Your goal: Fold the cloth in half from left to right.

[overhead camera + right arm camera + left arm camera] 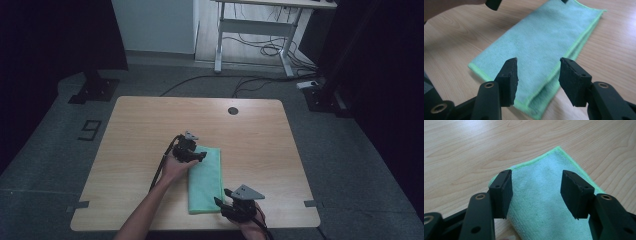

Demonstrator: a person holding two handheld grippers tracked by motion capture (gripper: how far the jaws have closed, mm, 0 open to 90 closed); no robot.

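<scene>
Cloth [205,180]: we see it folded into a long green strip, lying flat on the desk [140,130] a little toward the near edge, its length running away from us. Its bright green hem runs around the edges, and in the right gripper view [541,42] the folded layers show stacked along one long side and at the near corner.

Our left gripper [192,152] sits at the far end of the cloth, on its left corner. In the left gripper view [536,192] its jaws stand well apart with the cloth [544,202] spread below and between them; the pads press on nothing, and the far corner of the cloth points away beyond them. The left hand [175,167] rests on the desk just beside the cloth's left edge.

Our right gripper [235,205] is at the near end of the cloth, by its right corner. In its own view [537,80] the jaws stand about half wide, open over the near folded corner, with no grip on the fabric. At the top of that view the tips of the left gripper's jaws show at the far end of the strip.

Both grippers hold nothing. The cloth lies smooth and the wood around it is bare. A dark round hole [233,111] sits near the desk's far edge, well apart from the cloth.
</scene>
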